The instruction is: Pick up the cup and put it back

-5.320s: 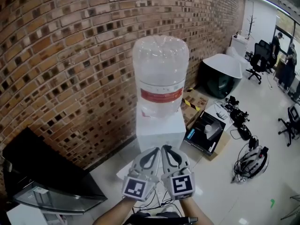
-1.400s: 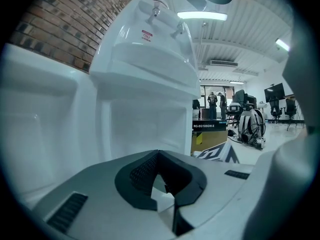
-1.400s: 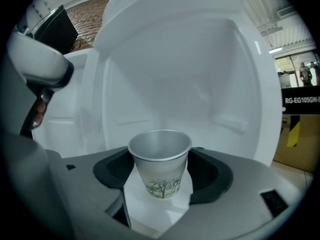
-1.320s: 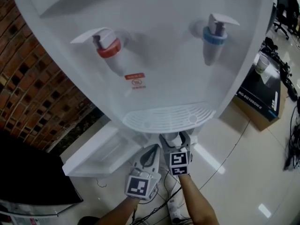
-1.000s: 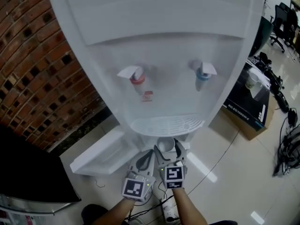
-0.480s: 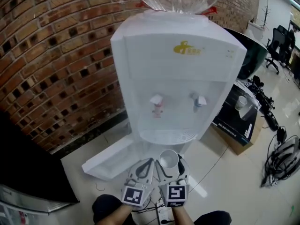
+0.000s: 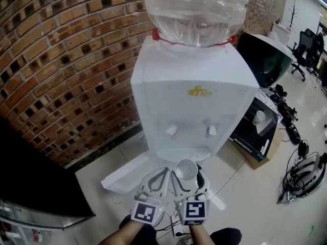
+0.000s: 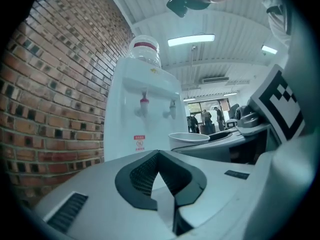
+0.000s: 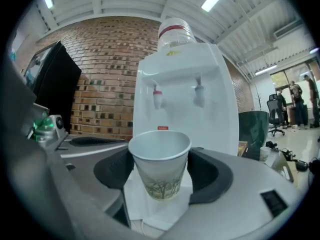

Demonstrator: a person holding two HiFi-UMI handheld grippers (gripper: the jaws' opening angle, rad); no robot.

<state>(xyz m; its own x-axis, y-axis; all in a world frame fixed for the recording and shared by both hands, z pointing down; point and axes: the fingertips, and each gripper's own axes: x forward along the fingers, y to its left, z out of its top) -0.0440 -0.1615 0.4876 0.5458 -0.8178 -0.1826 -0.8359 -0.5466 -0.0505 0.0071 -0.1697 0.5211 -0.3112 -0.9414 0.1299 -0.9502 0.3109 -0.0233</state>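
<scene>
Head view: 2 cups (image 7: pixel 186 169) (image 7: pixel 259 117), 2 tongs (image 7: pixel 160 174) (image 7: pixel 188 173)

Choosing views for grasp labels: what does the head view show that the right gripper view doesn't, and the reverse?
Head view only: the square-marker cubes on the left hand-held gripper and the right hand-held gripper, and the white panel lying at the dispenser's foot.

Right gripper view only: the tree print on the side of the white paper cup, and the small red label below the taps.

Both: that cup upright between the right hand-held gripper's jaws, the white water dispenser with its clear bottle, and the red brick wall.
</scene>
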